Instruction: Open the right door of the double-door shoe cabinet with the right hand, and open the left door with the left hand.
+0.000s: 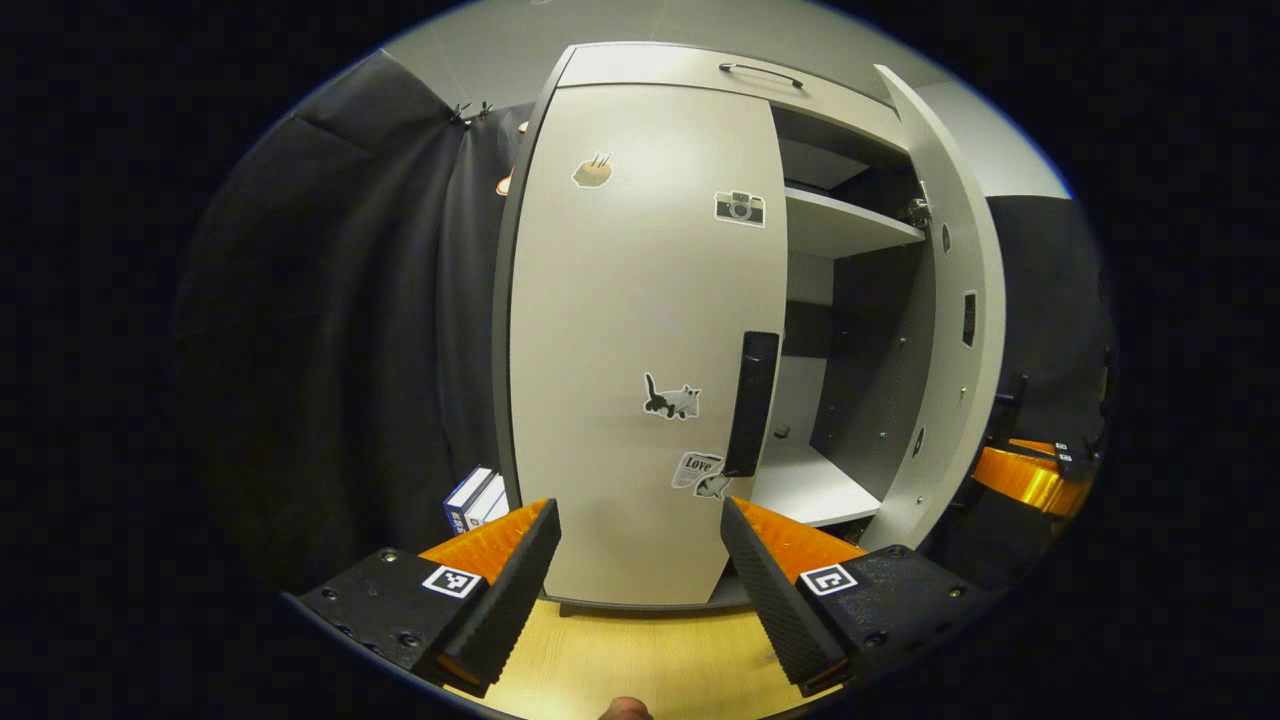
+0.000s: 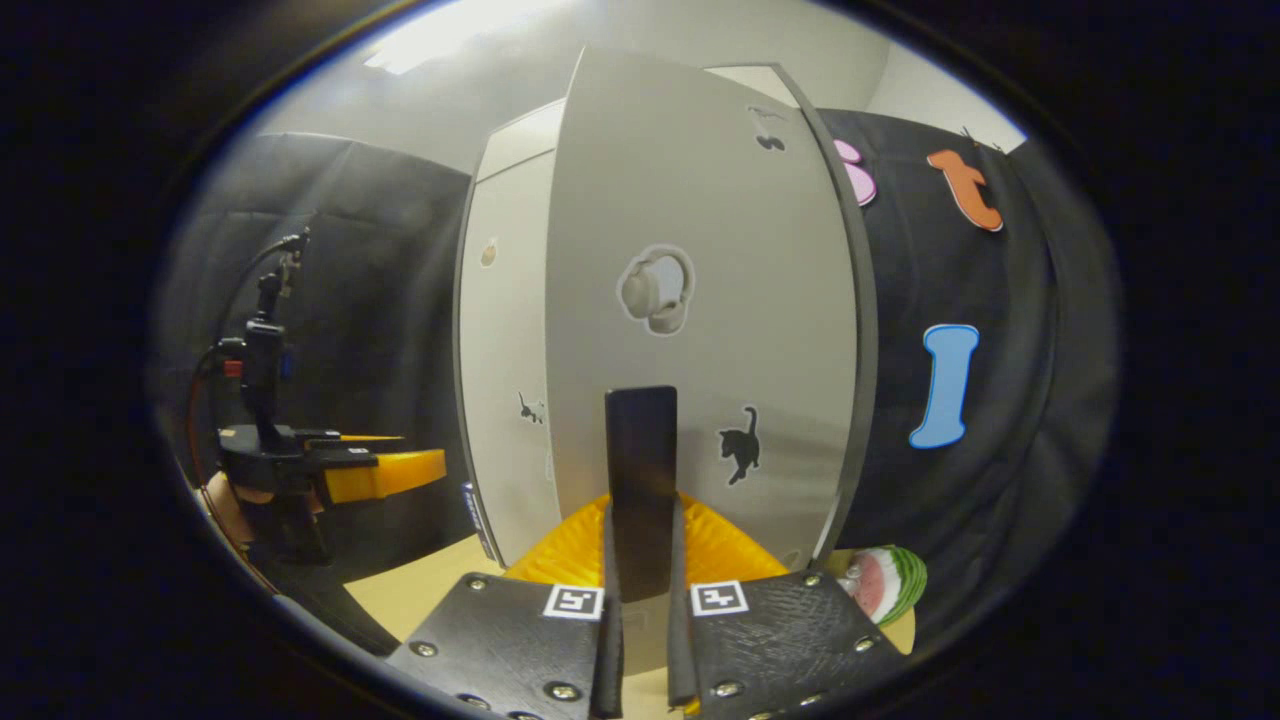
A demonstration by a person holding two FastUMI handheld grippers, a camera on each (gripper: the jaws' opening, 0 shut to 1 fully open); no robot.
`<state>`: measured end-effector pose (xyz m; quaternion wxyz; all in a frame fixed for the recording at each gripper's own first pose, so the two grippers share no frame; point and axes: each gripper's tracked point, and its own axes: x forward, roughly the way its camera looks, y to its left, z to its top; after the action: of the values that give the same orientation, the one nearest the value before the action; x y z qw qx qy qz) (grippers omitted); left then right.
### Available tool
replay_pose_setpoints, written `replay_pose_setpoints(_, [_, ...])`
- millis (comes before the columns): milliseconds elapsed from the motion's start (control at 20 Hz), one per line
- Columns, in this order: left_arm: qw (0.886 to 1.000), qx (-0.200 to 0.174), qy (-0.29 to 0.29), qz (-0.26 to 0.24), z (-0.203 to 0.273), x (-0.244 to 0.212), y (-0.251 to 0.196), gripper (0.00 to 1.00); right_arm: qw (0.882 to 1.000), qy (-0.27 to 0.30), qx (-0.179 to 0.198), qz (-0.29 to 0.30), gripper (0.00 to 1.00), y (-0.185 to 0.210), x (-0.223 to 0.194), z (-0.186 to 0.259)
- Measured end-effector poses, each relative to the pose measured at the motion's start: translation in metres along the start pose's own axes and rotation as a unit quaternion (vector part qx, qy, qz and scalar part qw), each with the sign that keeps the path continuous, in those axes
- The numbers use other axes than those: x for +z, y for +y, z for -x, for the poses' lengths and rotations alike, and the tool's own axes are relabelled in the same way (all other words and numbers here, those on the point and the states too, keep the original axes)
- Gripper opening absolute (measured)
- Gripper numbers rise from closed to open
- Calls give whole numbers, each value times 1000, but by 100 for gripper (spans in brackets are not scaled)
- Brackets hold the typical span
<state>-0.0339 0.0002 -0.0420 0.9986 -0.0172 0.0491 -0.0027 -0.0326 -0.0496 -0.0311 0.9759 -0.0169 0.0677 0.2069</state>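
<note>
Here the shoe cabinet stands upright on a pale wooden floor, its long axis vertical and its front turned toward the left gripper view. Its left door lies flat and closed against the carcass, with a tall dark handle running vertically near its right edge. The right door is swung well out toward the near side, so its inner face and the shelves behind it show. A drawer front with a slim bar handle sits across the top.

The left gripper hangs in front of the closed left door with its fingers spread wide, holding nothing and touching nothing; the dark handle lies just beyond its right finger.

In the right gripper view, the right gripper has its fingers drawn close together on either side of the right door's handle, both pressing on that vertical dark bar. The door's outer face rises straight ahead, with the closed left door behind it to the left. Farther left, the left gripper is held by a hand.
</note>
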Motion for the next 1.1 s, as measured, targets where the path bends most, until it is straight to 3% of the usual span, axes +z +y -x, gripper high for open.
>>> replay_pose_setpoints(400, [1000, -12, 11, -2, -2, -9, -15, 100, 1000, -2, -17, -6, 17, -28, 0, 31])
replay_pose_setpoints(1100, [998, -54, 19, -6, -11, -14, -59, 100, 994, -1, -113, -9, 9, -104, -3, 72])
